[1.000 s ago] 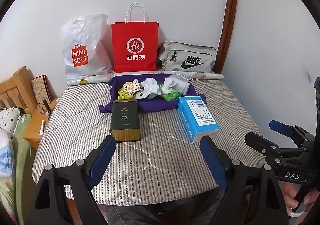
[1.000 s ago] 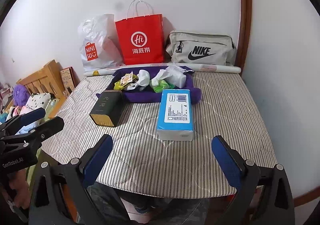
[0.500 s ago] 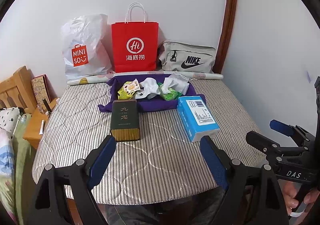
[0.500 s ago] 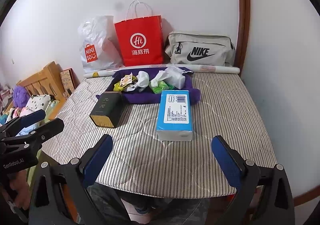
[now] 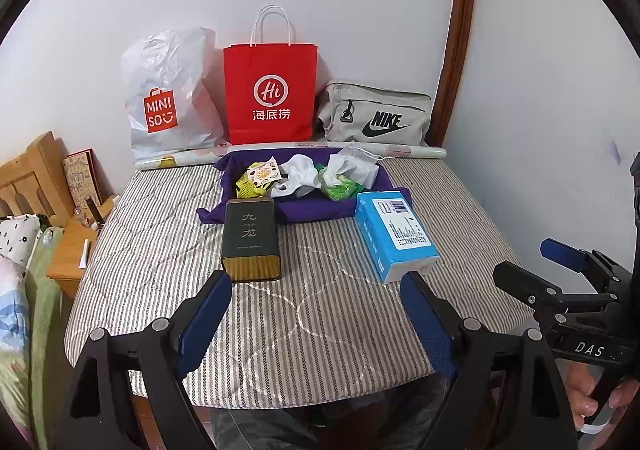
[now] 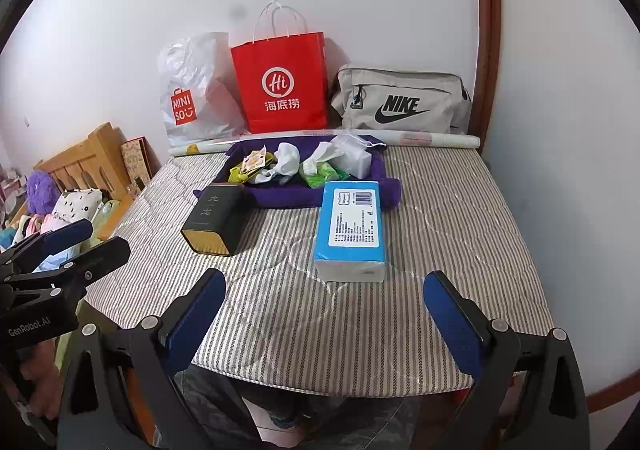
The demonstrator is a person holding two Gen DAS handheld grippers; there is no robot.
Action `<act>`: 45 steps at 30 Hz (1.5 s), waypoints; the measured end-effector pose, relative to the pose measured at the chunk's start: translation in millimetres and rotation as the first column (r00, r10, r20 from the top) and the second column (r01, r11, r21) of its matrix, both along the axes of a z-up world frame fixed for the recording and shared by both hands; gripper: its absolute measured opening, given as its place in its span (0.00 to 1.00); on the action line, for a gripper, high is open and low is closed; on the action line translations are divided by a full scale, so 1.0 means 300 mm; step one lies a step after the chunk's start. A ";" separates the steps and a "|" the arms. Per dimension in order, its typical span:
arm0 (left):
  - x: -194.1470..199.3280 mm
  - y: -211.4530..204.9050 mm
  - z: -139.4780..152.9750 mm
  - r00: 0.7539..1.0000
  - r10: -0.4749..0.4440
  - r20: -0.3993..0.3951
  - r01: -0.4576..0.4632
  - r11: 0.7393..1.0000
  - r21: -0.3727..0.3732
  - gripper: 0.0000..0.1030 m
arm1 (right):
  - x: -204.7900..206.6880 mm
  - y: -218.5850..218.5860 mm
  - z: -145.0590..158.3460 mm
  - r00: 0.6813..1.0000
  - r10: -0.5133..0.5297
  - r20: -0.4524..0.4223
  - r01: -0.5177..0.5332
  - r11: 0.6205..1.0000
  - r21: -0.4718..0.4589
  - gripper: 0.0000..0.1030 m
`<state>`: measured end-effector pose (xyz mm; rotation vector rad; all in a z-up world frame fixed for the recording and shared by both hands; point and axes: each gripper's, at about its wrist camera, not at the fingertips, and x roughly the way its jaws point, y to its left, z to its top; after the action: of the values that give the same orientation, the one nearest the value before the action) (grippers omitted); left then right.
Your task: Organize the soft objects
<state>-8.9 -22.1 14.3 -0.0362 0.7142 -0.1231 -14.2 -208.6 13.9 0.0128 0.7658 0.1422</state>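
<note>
A purple fabric tray (image 5: 304,210) (image 6: 280,198) lies mid-table holding a yellow snack packet (image 5: 258,180), white socks (image 5: 298,176), a green packet (image 5: 340,186) and a white pouch (image 5: 356,166). In front of it rest a dark green tin (image 5: 250,240) (image 6: 214,220) and a blue tissue pack (image 5: 394,234) (image 6: 352,228). My left gripper (image 5: 316,304) hovers open over the table's near edge, nothing between its blue pads. My right gripper (image 6: 324,300) is also open and empty, just short of the tissue pack. Each gripper shows at the side of the other's view.
Against the back wall stand a white Miniso bag (image 5: 168,98), a red paper bag (image 5: 270,90) and a grey Nike bag (image 5: 374,116), with a paper roll (image 5: 400,149) in front. A wooden headboard (image 5: 28,170) and bedding lie left; a wall is close on the right.
</note>
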 end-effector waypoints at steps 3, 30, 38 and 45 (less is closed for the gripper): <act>0.000 -0.001 0.000 1.000 0.001 0.000 -0.001 1.000 0.000 0.83 | 0.000 -0.001 0.000 1.000 -0.001 0.000 0.001 1.000 0.000 0.95; -0.003 -0.014 -0.005 1.000 -0.009 -0.005 0.009 1.000 0.009 0.83 | -0.003 0.004 0.004 1.000 0.004 0.003 -0.004 1.000 -0.004 0.95; 0.000 -0.014 -0.005 1.000 -0.008 -0.005 0.008 1.000 0.009 0.83 | -0.004 0.006 0.004 1.000 0.003 0.003 -0.003 1.000 -0.004 0.95; 0.002 -0.014 -0.008 1.000 -0.010 0.000 0.010 1.000 0.010 0.83 | -0.003 0.006 0.003 1.000 0.001 0.005 0.000 1.000 -0.006 0.95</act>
<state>-8.3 -26.3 12.0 -0.0236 0.7154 -0.1290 -15.1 -206.9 14.9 0.0064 0.7614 0.1403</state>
